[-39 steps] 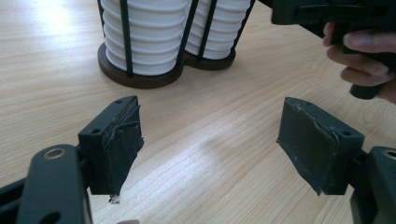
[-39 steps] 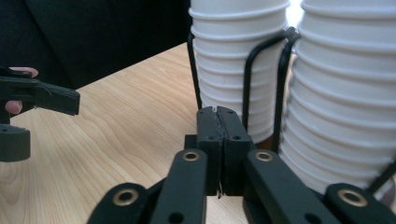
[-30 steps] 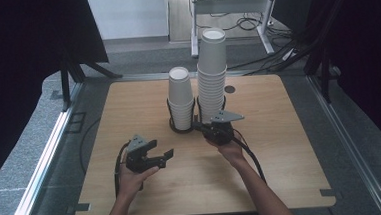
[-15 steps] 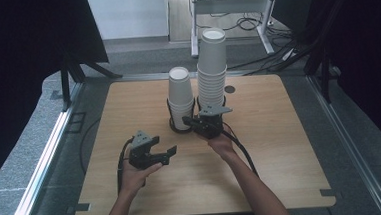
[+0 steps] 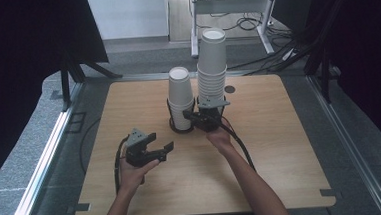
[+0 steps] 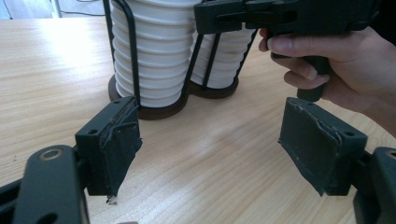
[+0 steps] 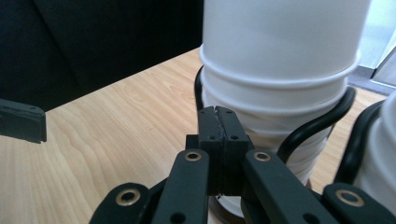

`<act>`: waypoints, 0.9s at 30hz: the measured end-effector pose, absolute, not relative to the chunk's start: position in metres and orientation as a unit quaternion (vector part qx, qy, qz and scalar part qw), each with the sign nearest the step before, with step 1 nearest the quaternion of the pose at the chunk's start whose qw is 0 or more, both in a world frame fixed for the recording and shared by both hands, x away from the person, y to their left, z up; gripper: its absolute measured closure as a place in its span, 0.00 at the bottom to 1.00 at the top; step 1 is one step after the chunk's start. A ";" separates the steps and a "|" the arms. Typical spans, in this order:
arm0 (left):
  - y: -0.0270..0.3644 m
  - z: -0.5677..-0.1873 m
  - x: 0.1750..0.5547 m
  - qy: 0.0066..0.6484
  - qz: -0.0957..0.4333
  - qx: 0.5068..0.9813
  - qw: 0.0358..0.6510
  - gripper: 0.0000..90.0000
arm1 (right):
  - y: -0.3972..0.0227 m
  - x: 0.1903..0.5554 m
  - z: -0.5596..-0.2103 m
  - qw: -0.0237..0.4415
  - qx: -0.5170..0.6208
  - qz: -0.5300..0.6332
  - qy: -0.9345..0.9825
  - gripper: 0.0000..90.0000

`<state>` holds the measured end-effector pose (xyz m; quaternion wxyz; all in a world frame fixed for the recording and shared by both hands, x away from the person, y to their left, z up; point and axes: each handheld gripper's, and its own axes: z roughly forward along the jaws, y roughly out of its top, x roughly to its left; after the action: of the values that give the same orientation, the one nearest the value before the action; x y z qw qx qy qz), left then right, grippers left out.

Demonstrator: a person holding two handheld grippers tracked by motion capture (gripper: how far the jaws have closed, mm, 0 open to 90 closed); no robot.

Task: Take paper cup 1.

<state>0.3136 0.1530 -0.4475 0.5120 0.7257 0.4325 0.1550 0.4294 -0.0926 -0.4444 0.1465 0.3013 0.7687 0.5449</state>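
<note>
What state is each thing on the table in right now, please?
Left gripper: open, nothing between its jaws, held above the table.
Right gripper: shut, empty, its tip at the short stack.
Short stack: upright in the rack.
Tall stack: upright in the rack.
Rack: standing on the table.

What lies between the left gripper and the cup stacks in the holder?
In the left gripper view, only bare wooden table runs from the left gripper to the cup stacks in their black holder; the high view agrees.
</note>
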 end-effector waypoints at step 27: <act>0.150 -0.411 0.345 0.446 0.189 0.698 0.527 0.12 | -0.090 0.438 -0.441 0.152 0.299 0.524 0.783 0.99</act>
<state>0.3447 0.1503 -0.4115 0.5272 0.6981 0.4460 0.1891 0.4382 -0.0904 -0.4407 0.1524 0.2989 0.7831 0.5236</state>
